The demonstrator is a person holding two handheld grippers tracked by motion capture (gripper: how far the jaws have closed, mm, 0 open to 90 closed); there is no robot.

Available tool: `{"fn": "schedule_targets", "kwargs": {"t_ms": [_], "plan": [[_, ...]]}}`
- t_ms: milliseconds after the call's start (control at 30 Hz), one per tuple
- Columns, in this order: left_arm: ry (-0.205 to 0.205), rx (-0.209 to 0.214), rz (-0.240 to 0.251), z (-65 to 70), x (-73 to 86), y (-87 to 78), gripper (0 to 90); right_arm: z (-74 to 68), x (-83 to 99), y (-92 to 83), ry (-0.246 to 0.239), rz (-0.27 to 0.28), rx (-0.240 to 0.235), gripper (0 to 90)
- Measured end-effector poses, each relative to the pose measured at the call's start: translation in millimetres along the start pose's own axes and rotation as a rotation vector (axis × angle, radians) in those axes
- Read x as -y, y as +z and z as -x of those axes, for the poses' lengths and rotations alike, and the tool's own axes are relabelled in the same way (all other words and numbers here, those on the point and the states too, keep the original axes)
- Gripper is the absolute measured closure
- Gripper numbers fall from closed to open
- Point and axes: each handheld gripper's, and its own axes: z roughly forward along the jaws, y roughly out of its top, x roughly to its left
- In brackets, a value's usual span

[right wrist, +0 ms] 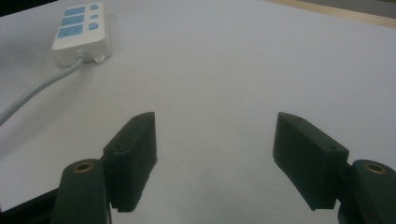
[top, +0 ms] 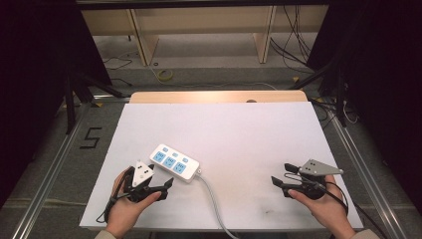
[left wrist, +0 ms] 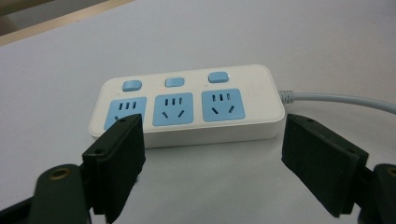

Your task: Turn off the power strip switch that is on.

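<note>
A white surface (top: 239, 134) covers most of the high view, with a strip of bare wood showing along its far edge. On it, left of centre, lies a white power strip (top: 174, 163) with three blue sockets and three blue switches, set at a slant. Its grey cable (top: 211, 196) leaves the right end and runs toward the near edge, where it is cut off by the frame.

The left hand (top: 124, 209) comes in from the bottom, palm turned up under the left hand-held gripper (top: 161, 186), which points at the power strip from just beside its near long side. In the left gripper view the jaws stand wide apart, with nothing between them; the left one hides part of a socket.

The right hand (top: 326, 206) cradles the right hand-held gripper (top: 279, 175) well apart from the strip, pointing left, jaws spread over bare surface.
</note>
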Motion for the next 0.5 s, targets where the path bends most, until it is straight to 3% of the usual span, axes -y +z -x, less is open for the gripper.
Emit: {"fn": "schedule_targets", "kwargs": {"t_ms": [267,300,367,500], "plan": [[-0.01,-0.016,0.021,-1.3,-6.6,0.4,29.7,-0.3,0.1,-0.5,-0.003,0.0,0.001,30.8],[-0.027,-0.046,0.031,-1.7,-9.6,0.2,40.6,-0.3,0.1,-0.6,-0.002,0.0,0.002,30.8],[-0.042,-0.063,0.032,-3.3,-13.0,0.7,54.8,0.0,0.2,-0.7,0.0,-0.002,0.004,30.8],[-0.043,-0.081,0.024,-4.4,-17.3,2.9,72.9,0.2,0.8,-0.7,0.0,-0.005,0.005,30.8]]}}
